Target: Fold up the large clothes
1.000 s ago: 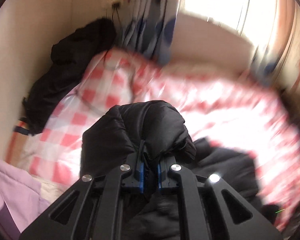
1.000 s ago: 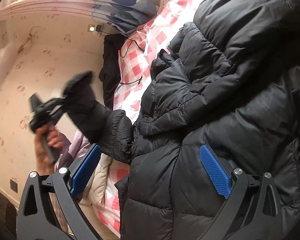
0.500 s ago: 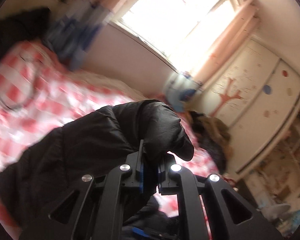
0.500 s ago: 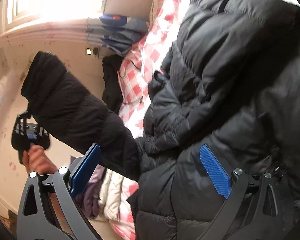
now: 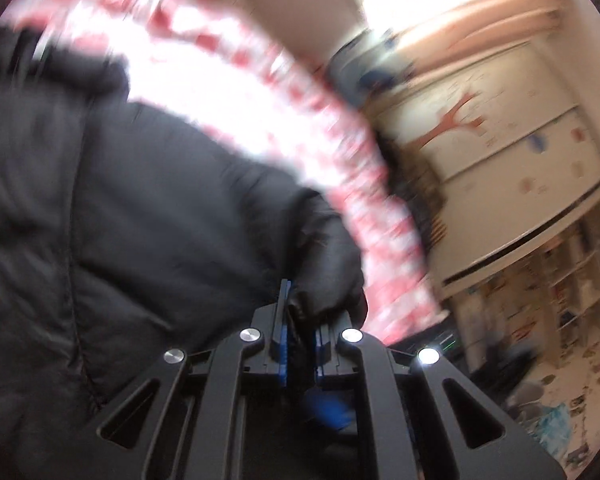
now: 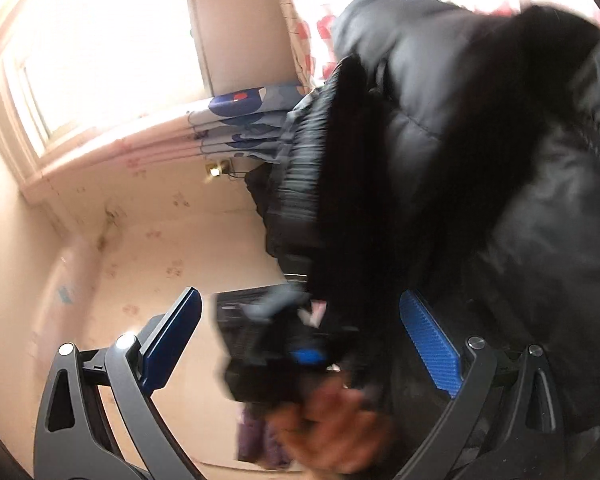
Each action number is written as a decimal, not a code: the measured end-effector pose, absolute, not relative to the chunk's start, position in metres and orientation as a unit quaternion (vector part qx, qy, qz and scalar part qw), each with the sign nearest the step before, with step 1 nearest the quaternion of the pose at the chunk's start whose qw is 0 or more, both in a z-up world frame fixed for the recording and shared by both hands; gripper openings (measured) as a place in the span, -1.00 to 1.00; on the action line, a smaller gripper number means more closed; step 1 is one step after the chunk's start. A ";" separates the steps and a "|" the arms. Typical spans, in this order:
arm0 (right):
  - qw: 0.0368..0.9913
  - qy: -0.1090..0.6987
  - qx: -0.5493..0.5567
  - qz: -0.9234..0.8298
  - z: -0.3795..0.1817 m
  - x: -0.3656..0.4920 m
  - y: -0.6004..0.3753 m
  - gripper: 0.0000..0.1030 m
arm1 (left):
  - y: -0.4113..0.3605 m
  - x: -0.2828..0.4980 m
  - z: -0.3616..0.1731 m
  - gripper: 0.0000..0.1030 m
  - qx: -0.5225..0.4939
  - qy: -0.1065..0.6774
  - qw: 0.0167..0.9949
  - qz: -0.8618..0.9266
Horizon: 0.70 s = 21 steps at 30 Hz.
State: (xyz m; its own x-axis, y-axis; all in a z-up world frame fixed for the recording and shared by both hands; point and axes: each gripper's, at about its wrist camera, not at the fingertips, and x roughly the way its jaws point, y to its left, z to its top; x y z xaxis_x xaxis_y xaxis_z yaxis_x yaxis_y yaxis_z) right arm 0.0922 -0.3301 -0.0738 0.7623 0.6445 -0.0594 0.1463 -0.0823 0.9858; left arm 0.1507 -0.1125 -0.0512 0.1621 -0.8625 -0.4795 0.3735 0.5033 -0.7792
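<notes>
A black puffer jacket [image 5: 132, 216] lies on a red-and-white checked bedspread [image 5: 308, 112]. My left gripper [image 5: 300, 316] is shut on the cuff of the jacket's sleeve [image 5: 324, 264], low over the jacket's body. In the right wrist view the jacket [image 6: 500, 168] fills the right side. My right gripper [image 6: 300, 336] stands open with its blue pads [image 6: 428, 336] wide apart and nothing pressed between them. The left gripper with the sleeve [image 6: 340, 184] and a hand [image 6: 332, 428] on its handle pass blurred in front of it.
A white wardrobe [image 5: 512, 152] with a red tree picture stands beyond the bed. Cluttered shelves [image 5: 548, 292] and a littered floor lie at the right. A bright window [image 6: 92, 56], a blue-patterned curtain [image 6: 244, 120] and a beige wall [image 6: 112, 248] show in the right wrist view.
My left gripper swung the sleeve from up in the air across and down onto the jacket's body, ending right in front of the right gripper. The right gripper rolled and stayed open.
</notes>
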 end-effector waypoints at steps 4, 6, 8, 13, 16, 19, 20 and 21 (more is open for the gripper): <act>0.597 0.274 0.725 0.204 -0.084 0.094 -0.331 0.86 | -0.114 0.136 -0.055 -0.64 -0.199 0.525 0.715 -0.416; 0.592 0.274 0.730 0.203 -0.088 0.095 -0.333 0.86 | -0.107 0.120 -0.041 -0.14 -0.166 0.532 0.721 -0.412; 0.595 0.276 0.728 0.201 -0.090 0.097 -0.334 0.86 | -0.093 0.100 -0.021 0.47 -0.139 0.518 0.742 -0.402; 0.644 0.280 0.679 0.213 -0.080 0.104 -0.330 0.84 | -0.047 0.065 0.010 0.61 -0.130 0.478 0.781 -0.380; 0.706 0.312 0.606 0.196 -0.066 0.110 -0.323 0.16 | -0.004 0.052 0.022 0.64 -0.156 0.453 0.803 -0.353; 0.750 0.346 0.540 0.162 -0.059 0.115 -0.318 -0.79 | 0.046 0.049 0.027 0.64 -0.177 0.445 0.822 -0.308; 0.773 0.348 0.510 0.150 -0.049 0.114 -0.316 -0.83 | 0.065 0.054 0.030 0.64 -0.189 0.443 0.828 -0.286; 0.790 0.344 0.486 0.146 -0.040 0.113 -0.309 -0.84 | 0.089 0.058 0.036 0.64 -0.210 0.436 0.836 -0.258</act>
